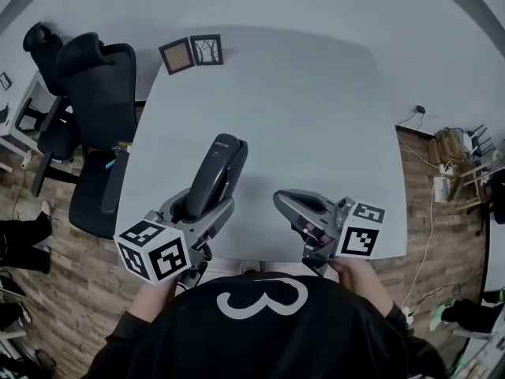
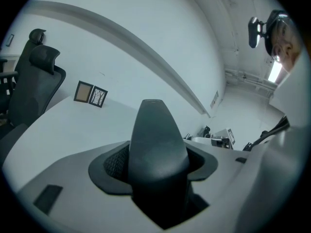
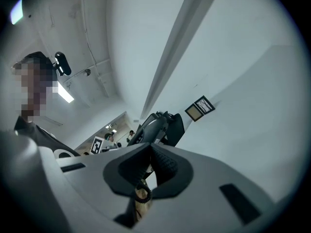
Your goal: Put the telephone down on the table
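The telephone (image 1: 215, 174) is clamped between the jaws of the left gripper (image 1: 201, 204), which are spread wide around its dark body; in the left gripper view the handset (image 2: 158, 144) fills the gap between the pads and juts forward past the tips. It appears to be carried just above the near part of the table (image 1: 316, 117), though contact cannot be ruled out. For a clean set-down, the gripper is best lowered slowly with the handset brought flat, so that its length meets the bare surface directly beneath the jaws at once; the pads should be released only when the weight is borne by the table, and the gripper then drawn straight back. The left gripper is tilted forward and upward, its marker cube nearest the person. The right gripper (image 1: 282, 201) is held to its right, well apart, its jaws (image 3: 148, 152) closed together on nothing. Far beyond the jaws, two picture frames (image 1: 191, 52) lie at the far edge, and an office chair (image 1: 99, 133) stands off to the left.
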### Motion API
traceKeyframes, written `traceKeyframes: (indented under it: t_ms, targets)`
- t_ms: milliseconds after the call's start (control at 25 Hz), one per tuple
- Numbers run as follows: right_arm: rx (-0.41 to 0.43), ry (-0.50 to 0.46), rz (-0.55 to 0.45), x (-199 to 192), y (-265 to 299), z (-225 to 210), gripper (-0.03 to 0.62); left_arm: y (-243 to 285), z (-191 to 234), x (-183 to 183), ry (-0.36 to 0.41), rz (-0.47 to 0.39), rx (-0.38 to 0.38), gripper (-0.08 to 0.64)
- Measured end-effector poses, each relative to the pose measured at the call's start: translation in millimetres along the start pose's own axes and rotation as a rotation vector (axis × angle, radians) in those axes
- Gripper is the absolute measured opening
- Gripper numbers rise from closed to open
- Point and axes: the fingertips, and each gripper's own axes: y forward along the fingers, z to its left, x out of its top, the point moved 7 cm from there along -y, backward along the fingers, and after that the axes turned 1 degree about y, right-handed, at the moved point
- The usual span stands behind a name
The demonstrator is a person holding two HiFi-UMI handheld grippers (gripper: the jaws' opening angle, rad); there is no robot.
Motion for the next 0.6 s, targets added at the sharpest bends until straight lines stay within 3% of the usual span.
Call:
traceKeyframes:
  t_ms: [360,600]
  targets:
    - [-0.066,0.014,-0.038,-1,-32,-10,0.009,34,1,-9,0.112,0.056,0.051,0.291]
    - [-0.110,0.031,-0.059,-3,-56,-16,0.009,59,1,-12,0.140,0.073,0.056,0.291]
